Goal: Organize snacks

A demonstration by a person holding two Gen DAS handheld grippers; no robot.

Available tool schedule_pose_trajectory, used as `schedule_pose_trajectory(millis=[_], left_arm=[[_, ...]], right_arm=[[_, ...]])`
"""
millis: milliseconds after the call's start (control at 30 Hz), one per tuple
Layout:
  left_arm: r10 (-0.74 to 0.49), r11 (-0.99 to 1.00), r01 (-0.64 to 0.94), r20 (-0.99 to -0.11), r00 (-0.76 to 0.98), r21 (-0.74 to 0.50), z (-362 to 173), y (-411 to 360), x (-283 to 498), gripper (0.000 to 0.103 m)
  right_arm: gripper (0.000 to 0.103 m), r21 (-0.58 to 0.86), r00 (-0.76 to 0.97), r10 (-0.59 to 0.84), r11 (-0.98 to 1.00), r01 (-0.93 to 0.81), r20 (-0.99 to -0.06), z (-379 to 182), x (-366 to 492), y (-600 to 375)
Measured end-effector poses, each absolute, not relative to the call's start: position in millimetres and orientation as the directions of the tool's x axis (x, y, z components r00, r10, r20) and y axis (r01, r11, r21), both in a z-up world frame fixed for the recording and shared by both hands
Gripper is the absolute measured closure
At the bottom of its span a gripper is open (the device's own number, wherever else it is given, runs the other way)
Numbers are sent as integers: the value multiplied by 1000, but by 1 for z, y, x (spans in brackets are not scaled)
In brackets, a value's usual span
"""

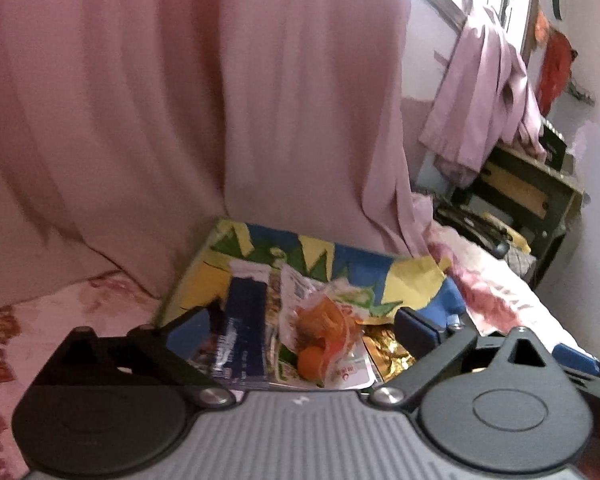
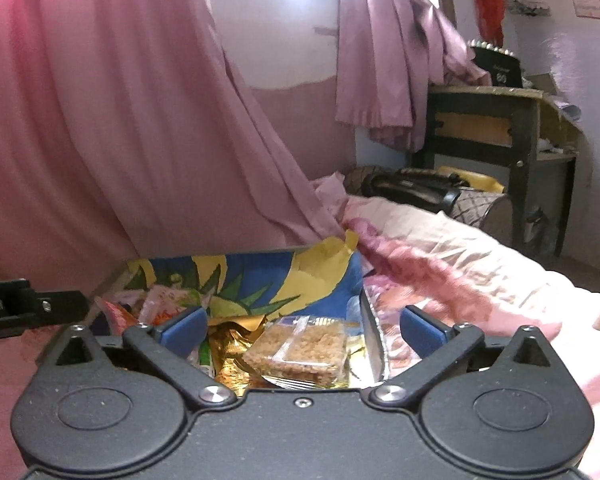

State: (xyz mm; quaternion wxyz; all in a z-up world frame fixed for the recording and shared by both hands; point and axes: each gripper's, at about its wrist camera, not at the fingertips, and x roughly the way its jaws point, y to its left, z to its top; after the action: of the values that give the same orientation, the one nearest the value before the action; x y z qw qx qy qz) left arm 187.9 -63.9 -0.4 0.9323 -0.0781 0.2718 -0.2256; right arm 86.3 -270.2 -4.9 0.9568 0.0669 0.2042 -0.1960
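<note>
Both grippers, left point(image 1: 304, 320) and right point(image 2: 304, 326), gape empty above the box point(image 1: 340, 256) on the bed; snacks point(image 1: 324, 332) lie inside, so we pick one packet cleanly.

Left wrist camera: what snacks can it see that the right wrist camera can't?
Only the left view shows the dark blue packet and the orange snack bag. Only the right view shows the clear pack of crumbly bars, plain between the open right gripper. Both show the colourful box and the gold wrappers inside it. The left gripper is open too.
</note>
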Motion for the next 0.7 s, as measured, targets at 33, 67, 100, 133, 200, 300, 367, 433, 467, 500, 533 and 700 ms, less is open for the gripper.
schedule_pose_trajectory(millis=[33,67,100,133,200,300,367,433,467,500,533,700], left_arm=[[-455,890,371,-468,757,-266,3,-60,183,1],[-447,894,364,-468,762,-261,6,-57,179,1],[-437,899,357,-469,768,-255,8,-53,174,1],[-430,903,351,-469,772,-249,11,-50,169,0],[-419,908,345,-469,777,-239,14,-43,159,0],[-398,917,335,-471,787,-216,18,-33,139,0],[-385,923,332,-475,791,-196,20,-27,125,0],[-375,927,332,-476,795,-175,23,-22,112,0],[-369,929,331,-478,797,-164,24,-20,105,0],[-361,932,328,-480,799,-155,26,-18,99,0],[-356,934,325,-481,801,-151,27,-17,95,0],[-345,938,315,-492,799,-146,31,-14,72,0]], right_arm=[[1,54,843,-343,915,399,-415,-1,81,-270],[1,58,845,-339,916,396,-413,2,74,-269],[1,60,846,-339,916,396,-411,5,69,-268],[1,61,848,-337,917,394,-410,7,63,-266],[1,64,851,-333,919,390,-405,13,51,-263],[1,81,857,-322,920,384,-402,20,33,-258],[1,104,861,-307,920,377,-406,24,22,-256],[1,118,862,-298,920,374,-411,26,12,-254],[1,124,862,-292,920,371,-415,27,5,-253],[1,130,862,-288,920,370,-418,28,1,-252],[1,135,862,-284,919,369,-420,29,-4,-250],[1,145,864,-268,922,358,-426,35,-26,-244]])
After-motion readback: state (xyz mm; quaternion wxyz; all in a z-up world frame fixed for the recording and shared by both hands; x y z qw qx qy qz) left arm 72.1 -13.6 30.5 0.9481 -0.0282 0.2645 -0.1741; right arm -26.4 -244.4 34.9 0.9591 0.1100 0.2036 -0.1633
